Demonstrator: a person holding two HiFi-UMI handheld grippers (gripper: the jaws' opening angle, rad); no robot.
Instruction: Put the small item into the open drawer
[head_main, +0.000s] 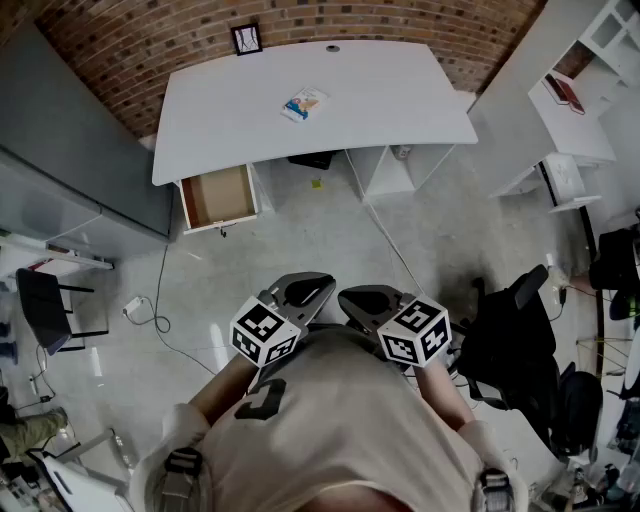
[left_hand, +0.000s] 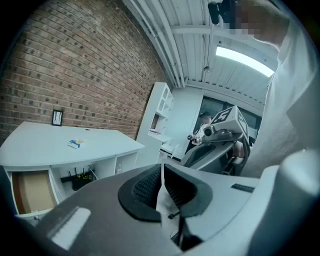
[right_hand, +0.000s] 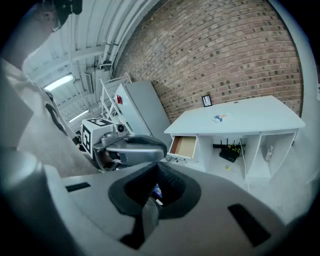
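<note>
Closest to us, a person's beige shirt (head_main: 340, 420) fills the lower head view. At far left we note the open white drawer with a brown wooden bottom (head_main: 217, 196), pulled out under the curved white desk (head_main: 400, 90). Next, the left gripper (head_main: 305, 287): jaws clenched, empty. We find the small blue-and-white packet (head_main: 304, 104) lying on the desk top, well apart from both grippers. Then the right gripper (head_main: 362, 298): jaws drawn together likewise, gripping nothing we can make out. At far right stands a black office chair (head_main: 510, 335).
</note>
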